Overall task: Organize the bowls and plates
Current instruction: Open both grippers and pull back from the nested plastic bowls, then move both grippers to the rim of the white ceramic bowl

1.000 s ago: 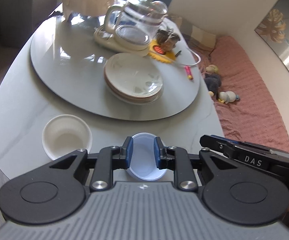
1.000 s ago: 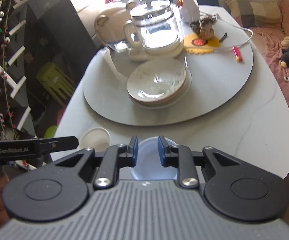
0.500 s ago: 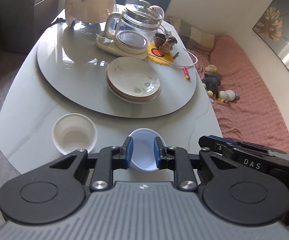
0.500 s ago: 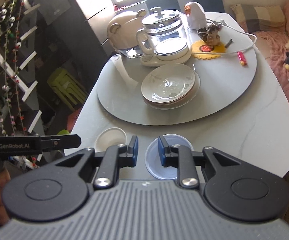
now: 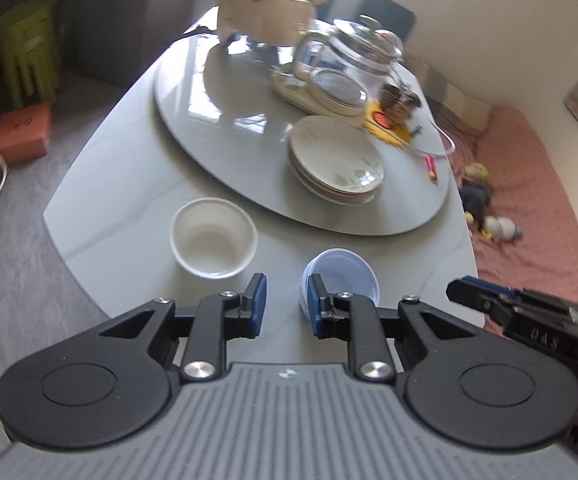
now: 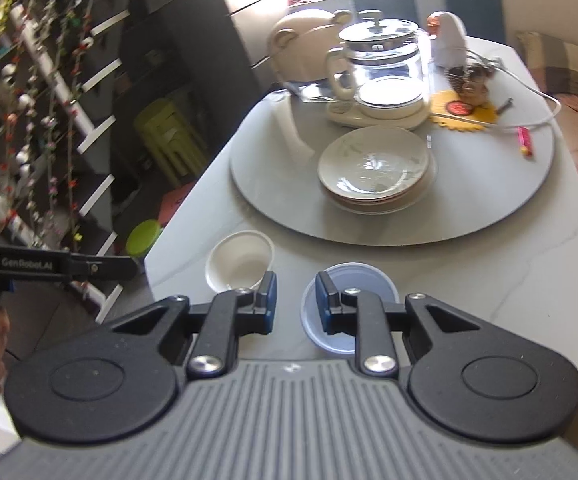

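Both my left tool [image 5: 283, 304] and right tool [image 6: 292, 301] hang empty, jaws narrowly parted. White bowl [image 5: 213, 238] and blue bowl [image 5: 341, 280] sit apart on the surface [image 5: 121, 184] (near edge); I'd grip one rim squarely, then nest it.

Home dining room: grey stone table [image 5: 121, 184] with round turntable [image 5: 217, 128], glass electric kettle [image 6: 381, 76], stacked cream plates [image 6: 373, 168], pink-covered daybed [image 5: 529, 208] with soft toys [image 5: 477, 196]
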`<state>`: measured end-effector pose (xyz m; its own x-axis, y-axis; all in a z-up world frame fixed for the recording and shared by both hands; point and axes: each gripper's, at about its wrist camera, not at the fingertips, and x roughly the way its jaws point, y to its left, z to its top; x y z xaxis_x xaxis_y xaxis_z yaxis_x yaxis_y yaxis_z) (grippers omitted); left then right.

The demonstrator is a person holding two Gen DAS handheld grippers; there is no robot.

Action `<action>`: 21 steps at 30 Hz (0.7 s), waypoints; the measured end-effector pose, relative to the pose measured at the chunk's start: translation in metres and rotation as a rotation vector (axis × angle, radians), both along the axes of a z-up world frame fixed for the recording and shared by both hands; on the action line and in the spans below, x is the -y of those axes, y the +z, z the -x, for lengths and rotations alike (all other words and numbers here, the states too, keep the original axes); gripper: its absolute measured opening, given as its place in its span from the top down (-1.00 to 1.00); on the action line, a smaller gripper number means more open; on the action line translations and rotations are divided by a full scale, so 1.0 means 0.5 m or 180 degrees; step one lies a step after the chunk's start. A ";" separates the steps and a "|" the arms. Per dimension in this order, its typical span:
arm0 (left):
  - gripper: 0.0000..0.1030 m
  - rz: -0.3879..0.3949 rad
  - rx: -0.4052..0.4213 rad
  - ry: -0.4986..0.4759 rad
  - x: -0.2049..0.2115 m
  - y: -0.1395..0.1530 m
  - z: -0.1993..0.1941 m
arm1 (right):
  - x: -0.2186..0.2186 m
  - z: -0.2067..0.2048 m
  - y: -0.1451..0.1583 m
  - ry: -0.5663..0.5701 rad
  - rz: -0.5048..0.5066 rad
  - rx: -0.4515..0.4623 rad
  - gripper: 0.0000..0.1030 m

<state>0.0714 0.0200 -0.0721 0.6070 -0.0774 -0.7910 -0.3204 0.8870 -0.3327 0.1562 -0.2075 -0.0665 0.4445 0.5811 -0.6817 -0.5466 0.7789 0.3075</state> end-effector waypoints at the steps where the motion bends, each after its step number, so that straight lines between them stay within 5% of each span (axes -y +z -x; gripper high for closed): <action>1: 0.53 0.0079 -0.0017 0.0053 -0.001 -0.005 0.000 | -0.001 0.002 0.000 0.0055 -0.0007 0.0010 0.51; 11: 0.53 -0.0104 0.0019 -0.0055 0.047 -0.019 0.012 | 0.004 0.003 -0.001 0.0234 0.0051 0.0074 0.51; 21: 0.53 -0.0051 -0.0010 0.0090 -0.002 -0.038 0.013 | -0.027 -0.019 -0.005 0.0355 0.0100 0.0051 0.51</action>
